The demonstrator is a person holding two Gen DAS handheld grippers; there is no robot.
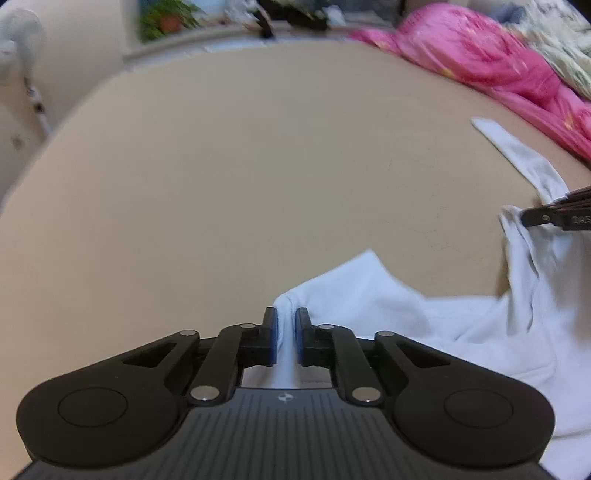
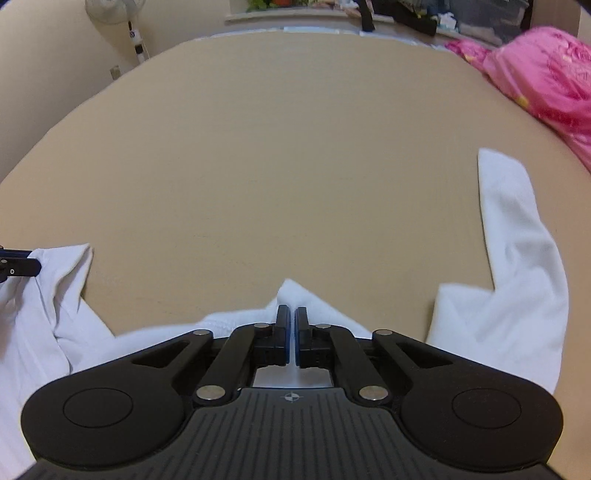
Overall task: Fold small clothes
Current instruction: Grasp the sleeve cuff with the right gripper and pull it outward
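A white long-sleeved garment (image 1: 369, 291) lies crumpled on a tan surface (image 1: 258, 166). My left gripper (image 1: 286, 314) is shut on a raised fold of its edge, and white cloth shows between the blue pads. At the right edge of that view, my right gripper (image 1: 524, 218) pinches another part of the same cloth. In the right wrist view, my right gripper (image 2: 291, 312) is shut on a peak of the white garment (image 2: 480, 325). One sleeve (image 2: 513, 206) stretches away flat at the right. My left gripper (image 2: 35, 264) shows at the far left, holding cloth.
A pink quilt (image 2: 546, 74) is heaped along the far right of the tan surface (image 2: 277, 147). A white standing fan (image 2: 110, 11) stands beyond the far left edge. A windowsill with a potted plant (image 1: 166, 18) and dark clutter runs along the back.
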